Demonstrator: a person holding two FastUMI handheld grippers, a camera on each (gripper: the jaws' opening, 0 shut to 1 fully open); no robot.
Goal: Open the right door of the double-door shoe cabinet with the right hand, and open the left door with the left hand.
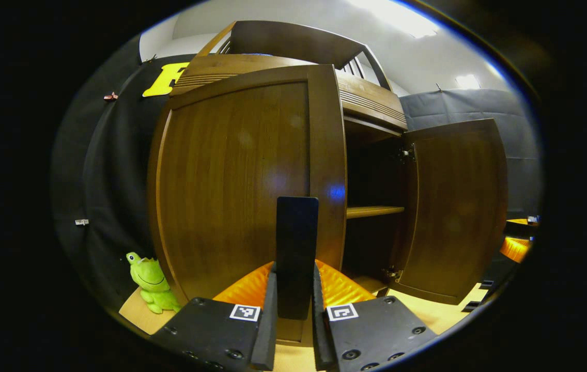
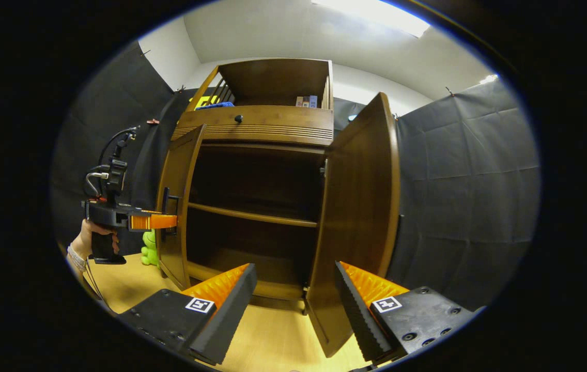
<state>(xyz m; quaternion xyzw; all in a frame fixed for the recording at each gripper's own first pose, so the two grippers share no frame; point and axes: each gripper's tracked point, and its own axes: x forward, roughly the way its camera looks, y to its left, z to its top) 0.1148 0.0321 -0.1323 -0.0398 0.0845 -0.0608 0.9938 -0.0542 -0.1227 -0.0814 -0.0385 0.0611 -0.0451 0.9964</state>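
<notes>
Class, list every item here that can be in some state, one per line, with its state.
Right door: swung wide open.
Left door: partly open.
Door handle: clamped between fingers.
Left gripper: shut on the handle.
Right gripper: open, holding nothing.
Drawer: closed.

A green frog plush (image 1: 151, 282) sat on the wooden floor (image 1: 136, 310). Behind the plush hung black cloth (image 1: 107, 196). High above it, ceiling lights (image 2: 371, 15) glared on the white ceiling.
</notes>
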